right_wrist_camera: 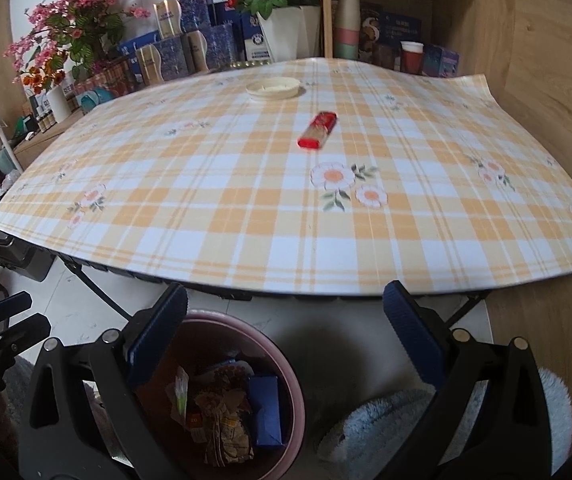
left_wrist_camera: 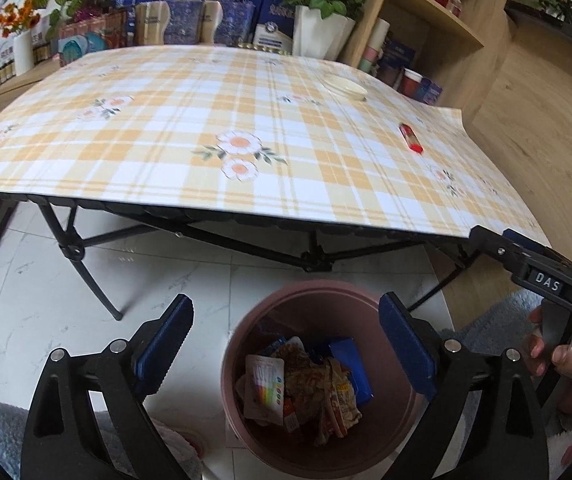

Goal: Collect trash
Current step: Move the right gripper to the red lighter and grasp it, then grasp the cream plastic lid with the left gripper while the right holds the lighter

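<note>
A pink round bin (left_wrist_camera: 246, 332) stands on the floor before the table, holding several crumpled wrappers (left_wrist_camera: 309, 384); it also shows in the right wrist view (right_wrist_camera: 289, 376). My left gripper (left_wrist_camera: 286, 344) hangs open and empty above the bin. My right gripper (right_wrist_camera: 286, 336) is open and empty, just right of the bin, below the table's near edge. A red wrapper (right_wrist_camera: 317, 130) lies on the checked tablecloth (right_wrist_camera: 214, 200); it shows at the right in the left wrist view (left_wrist_camera: 410, 138). A shallow cream dish (right_wrist_camera: 273, 88) sits beyond it, also in the left wrist view (left_wrist_camera: 345, 86).
Boxes, flower pots (right_wrist_camera: 286, 32) and wooden shelves (left_wrist_camera: 429, 20) stand behind the table. Black folding table legs (left_wrist_camera: 82, 264) stand on the white tiles. A fluffy grey rug (right_wrist_camera: 373, 424) lies right of the bin. The right gripper's body (left_wrist_camera: 541, 276) shows at the left view's right edge.
</note>
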Available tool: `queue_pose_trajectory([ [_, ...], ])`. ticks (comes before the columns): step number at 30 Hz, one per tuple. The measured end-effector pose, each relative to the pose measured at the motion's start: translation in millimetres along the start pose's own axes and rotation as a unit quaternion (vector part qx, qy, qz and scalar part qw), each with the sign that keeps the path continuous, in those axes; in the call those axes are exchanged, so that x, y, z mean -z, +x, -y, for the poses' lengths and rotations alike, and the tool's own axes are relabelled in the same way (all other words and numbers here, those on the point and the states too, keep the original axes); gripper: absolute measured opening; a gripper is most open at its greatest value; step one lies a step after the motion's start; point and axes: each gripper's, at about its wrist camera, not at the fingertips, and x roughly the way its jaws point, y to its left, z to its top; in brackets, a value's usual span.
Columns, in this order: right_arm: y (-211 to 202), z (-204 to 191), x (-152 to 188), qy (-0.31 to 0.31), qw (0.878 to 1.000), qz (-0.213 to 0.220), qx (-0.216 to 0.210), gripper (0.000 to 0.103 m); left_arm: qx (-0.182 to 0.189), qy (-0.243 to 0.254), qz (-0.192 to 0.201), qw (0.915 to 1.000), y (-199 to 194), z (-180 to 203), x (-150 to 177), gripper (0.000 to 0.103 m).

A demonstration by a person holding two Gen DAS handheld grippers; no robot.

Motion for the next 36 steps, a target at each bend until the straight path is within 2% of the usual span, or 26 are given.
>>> queue_pose_trajectory([
  [4,-3,4,-15,-0.003,1.000,0.020,-0.007,0.095,-0.032,-0.009,0.015,0.9993,-5,-9,-8,0.093],
  [6,0,10,-26,-0.001,1.000,0.024,-0.012,0.083,-0.048,-0.012,0.016,0.9986,-7,-12,-13,0.095],
  [10,14,25,-53,0.009,1.000,0.020,-0.010,0.077,-0.073,-0.017,0.042,0.9963,-18,-22,-32,0.097],
  [13,34,35,-78,0.005,1.000,0.016,-0.006,0.070,-0.089,-0.030,0.057,0.9939,-23,-32,-49,0.097],
  [15,54,42,-94,0.016,1.000,0.000,-0.008,0.061,-0.099,-0.038,0.062,0.9924,-23,-37,-59,0.097],
  [19,90,50,-119,0.045,0.999,-0.023,-0.014,0.058,-0.110,-0.028,0.075,0.9907,-22,-40,-85,0.097],
  [25,134,45,-141,0.061,0.996,-0.063,-0.018,0.049,-0.088,0.008,0.083,0.9927,-5,-24,-132,0.097],
  [27,141,39,-143,0.044,0.996,-0.074,-0.008,0.042,-0.072,0.018,0.081,0.9939,6,-14,-149,0.097],
  [29,142,30,-142,0.005,0.997,-0.073,0.014,0.035,-0.058,0.033,0.076,0.9949,20,-3,-165,0.097],
  [31,140,28,-141,-0.012,0.997,-0.070,0.015,0.031,-0.042,0.050,0.069,0.9955,36,12,-182,0.097],
  [36,126,46,-139,0.011,0.999,-0.033,-0.002,0.026,-0.002,0.100,0.045,0.9940,97,54,-227,0.097],
])
